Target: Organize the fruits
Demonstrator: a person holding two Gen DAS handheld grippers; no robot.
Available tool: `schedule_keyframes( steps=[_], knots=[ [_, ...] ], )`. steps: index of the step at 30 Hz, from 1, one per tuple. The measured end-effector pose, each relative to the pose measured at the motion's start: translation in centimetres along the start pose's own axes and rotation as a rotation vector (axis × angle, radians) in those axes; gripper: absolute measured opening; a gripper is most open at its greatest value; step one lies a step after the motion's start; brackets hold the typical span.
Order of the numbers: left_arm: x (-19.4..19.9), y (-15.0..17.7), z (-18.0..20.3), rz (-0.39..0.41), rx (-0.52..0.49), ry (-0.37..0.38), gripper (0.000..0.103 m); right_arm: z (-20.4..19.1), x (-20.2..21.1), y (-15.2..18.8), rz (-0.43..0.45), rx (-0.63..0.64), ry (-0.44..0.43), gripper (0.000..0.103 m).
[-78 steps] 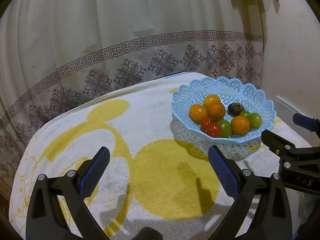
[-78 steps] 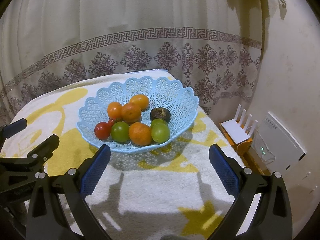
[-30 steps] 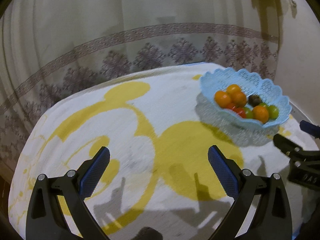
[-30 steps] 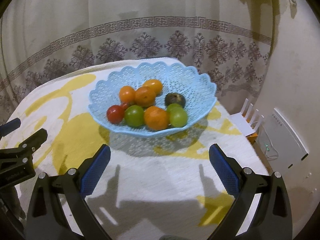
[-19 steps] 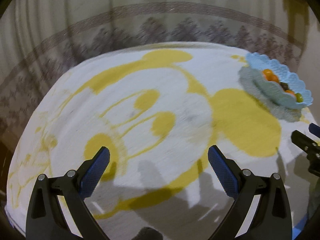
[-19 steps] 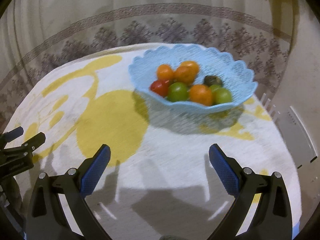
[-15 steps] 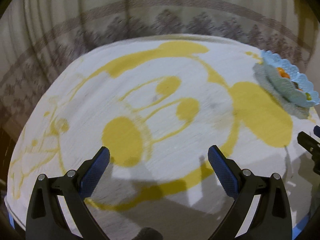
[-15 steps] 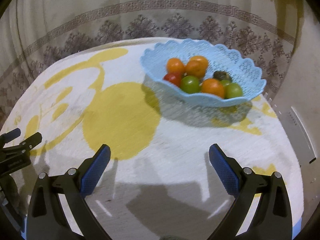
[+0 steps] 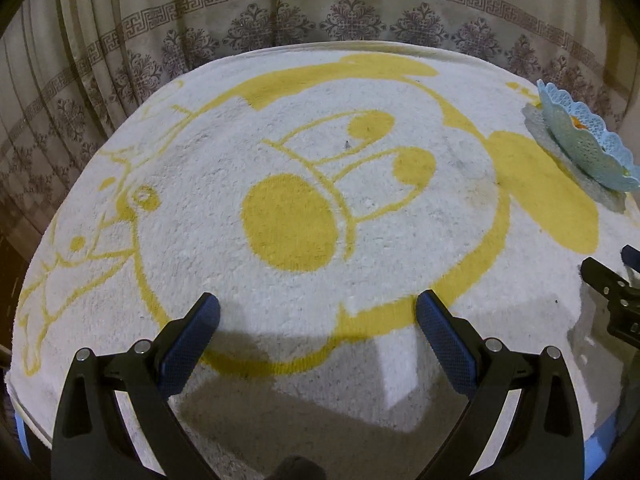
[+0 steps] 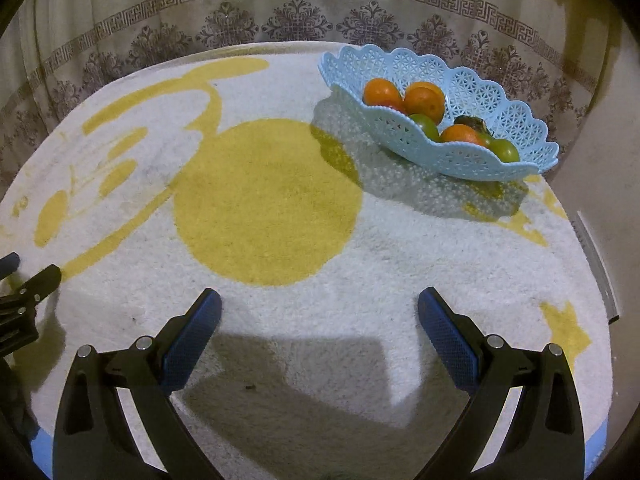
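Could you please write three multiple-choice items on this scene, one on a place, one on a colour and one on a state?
1. Where is the basket in the right wrist view?
A. upper right of the towel
B. between the tongs
C. on the floor

2. What colour is the basket?
A. red
B. light blue
C. black

3. How are the right tongs?
A. shut on an orange
B. shut on nothing
C. open and holding nothing

Answers:
1. A, it sits at the far right of the yellow-and-white towel.
2. B, its lattice wall is light blue.
3. C, the two blue pads stand wide apart with only towel between them.
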State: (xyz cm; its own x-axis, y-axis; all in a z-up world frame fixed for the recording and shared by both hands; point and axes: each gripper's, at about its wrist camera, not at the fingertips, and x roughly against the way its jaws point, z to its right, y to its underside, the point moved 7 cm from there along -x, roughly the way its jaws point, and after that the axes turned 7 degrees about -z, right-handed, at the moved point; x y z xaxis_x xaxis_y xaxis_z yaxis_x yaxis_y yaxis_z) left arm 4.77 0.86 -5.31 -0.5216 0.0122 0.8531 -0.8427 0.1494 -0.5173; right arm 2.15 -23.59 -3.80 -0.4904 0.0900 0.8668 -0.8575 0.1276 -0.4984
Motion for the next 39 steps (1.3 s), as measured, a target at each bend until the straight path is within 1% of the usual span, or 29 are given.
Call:
schedule_keyframes(
  steps=[7, 13, 39],
  knots=[
    [0.35, 0.54, 0.36, 0.002, 0.001, -0.018, 0.098, 0.08, -0.14, 0.16, 0.011, 0.0, 0.0, 0.1],
    [0.32, 0.55, 0.35, 0.003, 0.002, -0.019, 0.098, 0.21, -0.2, 0.07, 0.01, 0.0, -0.008, 0.1],
    [0.09, 0.45, 0.33, 0.004, 0.012, -0.001, 0.098, 0.13, -0.23, 0.16, 0.014, -0.006, -0.015, 0.1]
  ],
)
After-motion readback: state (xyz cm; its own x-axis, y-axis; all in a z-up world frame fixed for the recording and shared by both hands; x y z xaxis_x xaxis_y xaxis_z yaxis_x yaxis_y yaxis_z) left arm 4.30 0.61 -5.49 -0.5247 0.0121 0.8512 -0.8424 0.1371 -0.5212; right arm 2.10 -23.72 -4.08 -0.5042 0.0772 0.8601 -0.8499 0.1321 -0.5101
